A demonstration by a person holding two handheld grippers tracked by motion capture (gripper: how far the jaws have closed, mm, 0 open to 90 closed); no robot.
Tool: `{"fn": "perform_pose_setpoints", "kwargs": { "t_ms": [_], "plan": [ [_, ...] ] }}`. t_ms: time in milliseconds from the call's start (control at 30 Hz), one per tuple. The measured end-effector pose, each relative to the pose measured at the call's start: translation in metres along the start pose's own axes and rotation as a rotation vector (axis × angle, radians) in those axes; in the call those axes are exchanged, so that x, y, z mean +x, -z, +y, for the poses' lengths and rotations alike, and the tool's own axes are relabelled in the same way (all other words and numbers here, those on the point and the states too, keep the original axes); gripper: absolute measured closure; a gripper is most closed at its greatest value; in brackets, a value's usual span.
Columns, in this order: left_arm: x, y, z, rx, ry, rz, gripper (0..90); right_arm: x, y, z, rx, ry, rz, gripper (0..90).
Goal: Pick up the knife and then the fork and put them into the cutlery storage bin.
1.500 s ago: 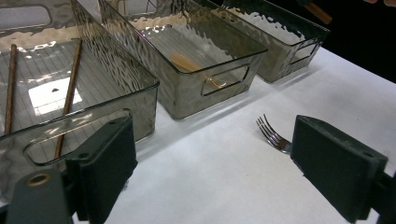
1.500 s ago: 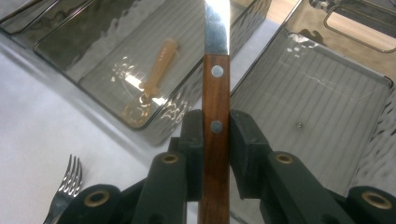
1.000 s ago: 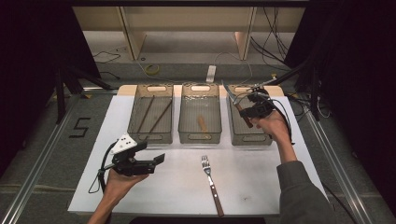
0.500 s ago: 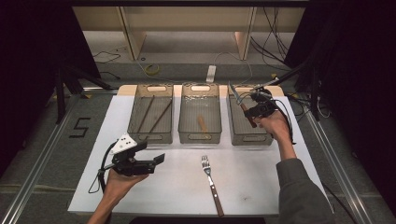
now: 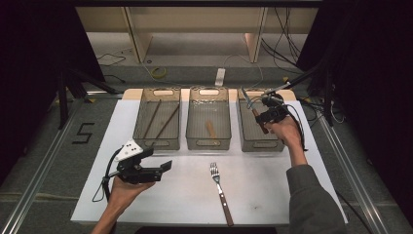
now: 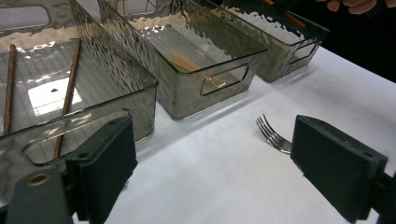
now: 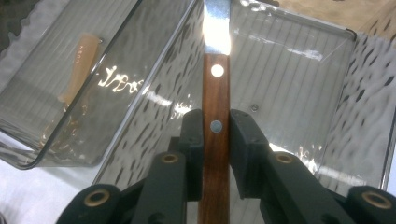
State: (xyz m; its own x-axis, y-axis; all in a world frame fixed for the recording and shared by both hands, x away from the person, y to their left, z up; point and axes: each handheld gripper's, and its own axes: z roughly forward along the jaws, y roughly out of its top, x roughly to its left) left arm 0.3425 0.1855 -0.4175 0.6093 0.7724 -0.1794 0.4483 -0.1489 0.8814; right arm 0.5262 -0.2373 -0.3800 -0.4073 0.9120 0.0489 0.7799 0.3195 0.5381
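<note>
A knife with a wooden handle (image 7: 215, 88) is clamped upright between my right gripper's (image 7: 215, 135) jaws, blade pointing away. In the high view the right gripper (image 5: 263, 117) holds that knife (image 5: 247, 99) tilted over the right-hand clear bin (image 5: 253, 145). A fork (image 5: 220, 192) with a wooden handle lies on the white mat (image 5: 272, 195), near its front. My left gripper (image 5: 158, 160) hovers open at the front left, jaws spread wide with nothing between them. The left gripper view has the fork's tines (image 6: 273, 137) just ahead of the gripper (image 6: 219, 172).
Three clear grey bins stand in a row at the back of the mat. The left bin (image 5: 157, 144) holds two chopsticks (image 5: 168, 121). The middle bin (image 5: 208, 144) holds a small wooden piece (image 5: 211, 129). Dark curtains and cables surround the table.
The right gripper with the knife has shifted only slightly over the right bin. The left gripper and the fork have stayed where they were.
</note>
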Motion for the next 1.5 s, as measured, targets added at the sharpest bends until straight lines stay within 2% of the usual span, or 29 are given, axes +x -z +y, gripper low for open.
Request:
{"fn": "perform_pose_setpoints", "kwargs": {
  "t_ms": [200, 600, 1200, 1267, 1333, 1400, 1500],
  "plan": [
    [0.0, 0.0, 0.0, 0.0, -0.001, 0.001, 13.6, 0.0, -0.004, 0.0, 0.011, -0.011, -0.015, 76.7],
    [0.0, 0.0, 0.0, 0.002, -0.001, 0.001, 13.6, -0.001, -0.017, -0.006, 0.043, -0.036, -0.017, 76.6],
    [-0.001, -0.001, 0.0, 0.001, -0.003, 0.001, 13.6, 0.001, -0.029, -0.01, 0.088, -0.043, -0.041, 75.7],
    [-0.001, 0.0, 0.0, 0.004, -0.007, 0.0, 13.6, 0.0, -0.03, -0.011, 0.086, -0.053, -0.018, 74.0],
    [0.0, -0.001, 0.0, 0.001, -0.002, 0.001, 13.6, 0.0, -0.029, -0.01, 0.084, -0.064, 0.008, 66.2],
    [0.0, -0.001, 0.0, 0.0, -0.001, 0.0, 13.6, 0.001, -0.027, -0.009, 0.072, -0.06, 0.003, 59.7],
    [-0.001, -0.001, 0.0, 0.001, -0.003, 0.0, 13.6, 0.002, -0.02, -0.008, 0.043, -0.064, 0.013, 56.1]
  ]
}}
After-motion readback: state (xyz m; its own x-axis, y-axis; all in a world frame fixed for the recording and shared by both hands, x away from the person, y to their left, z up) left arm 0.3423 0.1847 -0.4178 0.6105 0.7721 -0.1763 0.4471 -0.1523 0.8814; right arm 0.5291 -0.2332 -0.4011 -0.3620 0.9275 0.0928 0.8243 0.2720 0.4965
